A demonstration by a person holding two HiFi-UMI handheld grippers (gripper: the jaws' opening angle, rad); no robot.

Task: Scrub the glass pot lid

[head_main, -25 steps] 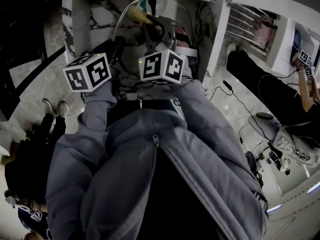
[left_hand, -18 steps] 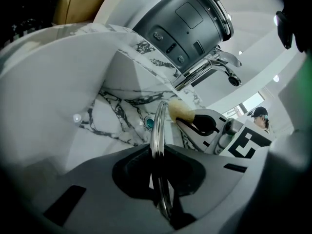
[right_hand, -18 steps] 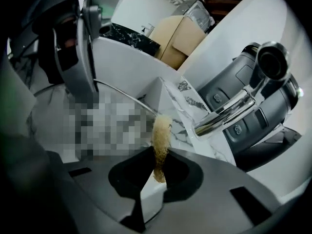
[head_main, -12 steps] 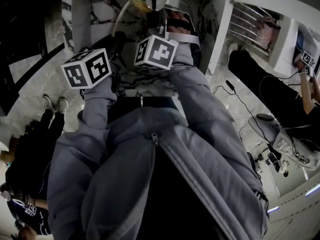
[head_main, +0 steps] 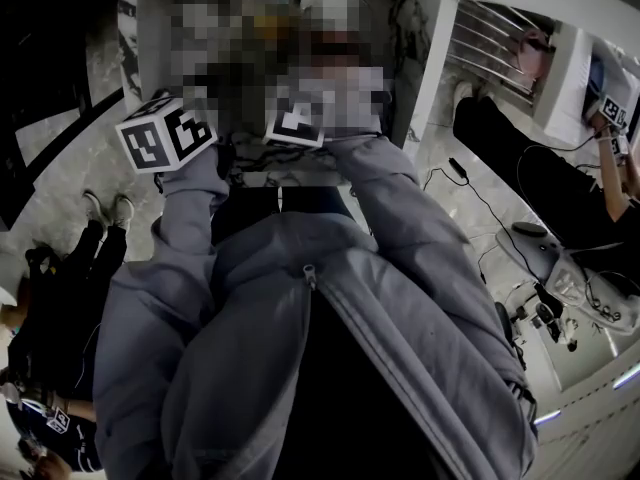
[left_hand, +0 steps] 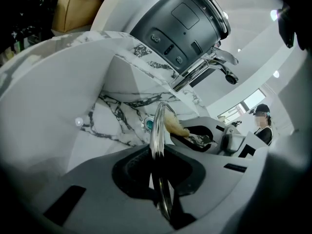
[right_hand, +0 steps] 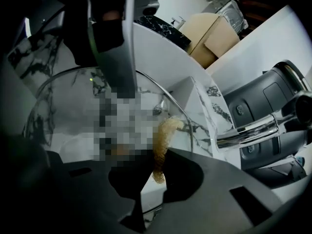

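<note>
A white marble surface with grey veins (left_hand: 122,113) drops into a sunken basin, and a chrome tap (left_hand: 207,67) reaches over it. Behind the tap stands a dark grey cylindrical appliance (left_hand: 180,23), with a brown cardboard box (left_hand: 73,6) further back. Small round lights (left_hand: 276,74) glow on the white ceiling, near a bright window (left_hand: 246,104). In the head view a black cable (head_main: 456,171) lies on the pale marbled floor (head_main: 70,163), near a white rack with metal bars (head_main: 490,43).

Left gripper (left_hand: 160,179): jaws pinched tight, upper left of head view
Right gripper (right_hand: 157,177): jaws pinched tight, upper centre
</note>
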